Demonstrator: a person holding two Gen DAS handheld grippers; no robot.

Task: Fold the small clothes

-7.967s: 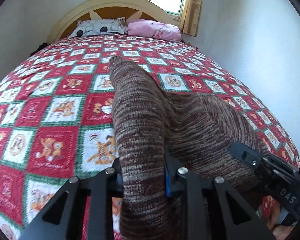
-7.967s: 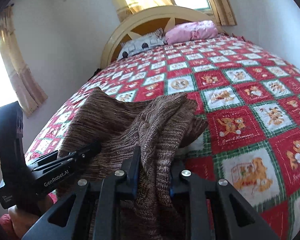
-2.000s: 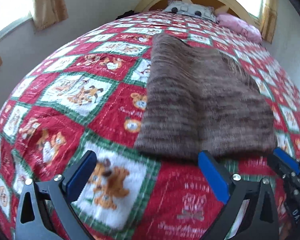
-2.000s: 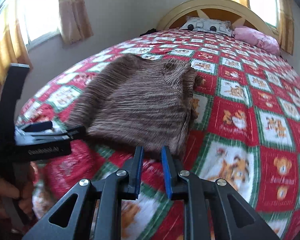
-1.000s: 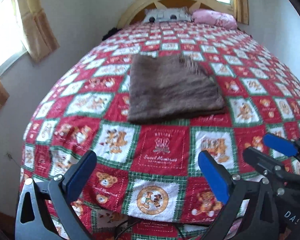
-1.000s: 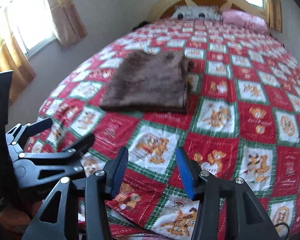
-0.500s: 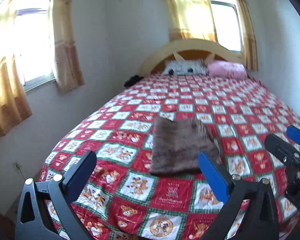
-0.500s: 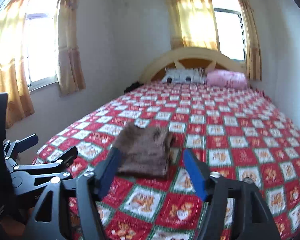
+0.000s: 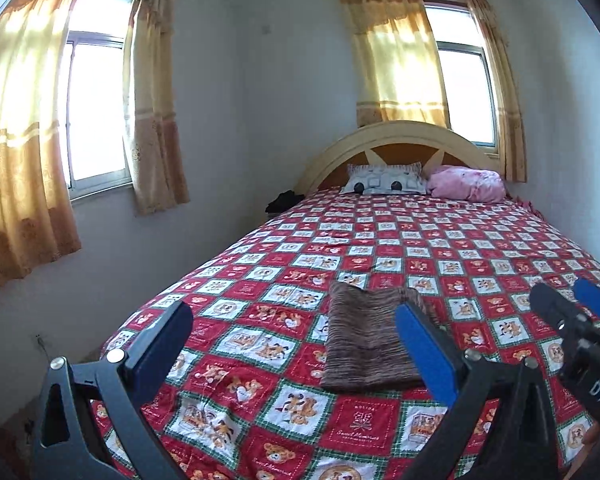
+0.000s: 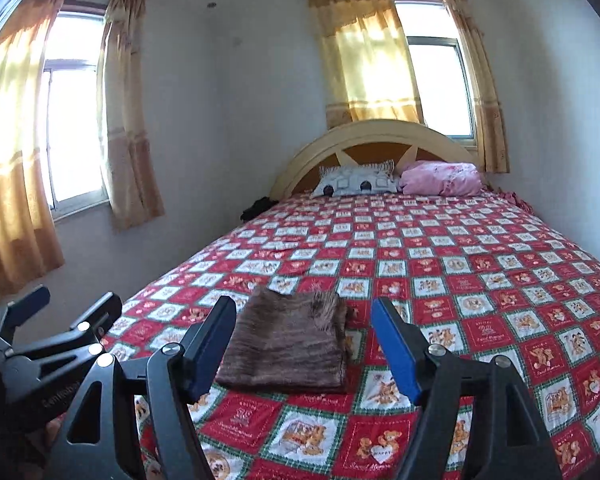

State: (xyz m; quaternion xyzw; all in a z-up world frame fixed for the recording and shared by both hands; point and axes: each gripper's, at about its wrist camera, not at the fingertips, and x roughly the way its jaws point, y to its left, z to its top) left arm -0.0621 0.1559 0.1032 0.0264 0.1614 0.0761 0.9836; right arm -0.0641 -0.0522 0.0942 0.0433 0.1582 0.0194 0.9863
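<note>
A brown striped knit garment [image 9: 364, 344] lies folded into a flat rectangle near the foot of the bed; it also shows in the right wrist view [image 10: 292, 344]. My left gripper [image 9: 296, 352] is wide open and empty, held back from the bed, well short of the garment. My right gripper [image 10: 304, 344] is wide open and empty too, also held back. Each gripper shows in the other's view: the right one [image 9: 580, 320] at the right edge, the left one [image 10: 56, 320] at the lower left.
The bed carries a red, white and green teddy-bear quilt [image 9: 440, 248]. A patterned pillow [image 9: 384, 180] and a pink pillow [image 9: 466, 184] lie by the arched headboard [image 9: 400, 136]. Curtained windows [image 9: 96, 104] are on the left and back walls. A dark object [image 9: 284, 200] sits left of the headboard.
Both grippers let go of the garment, opened wide and pulled back and up from the bed. The folded garment stays flat on the quilt and looks much smaller now.
</note>
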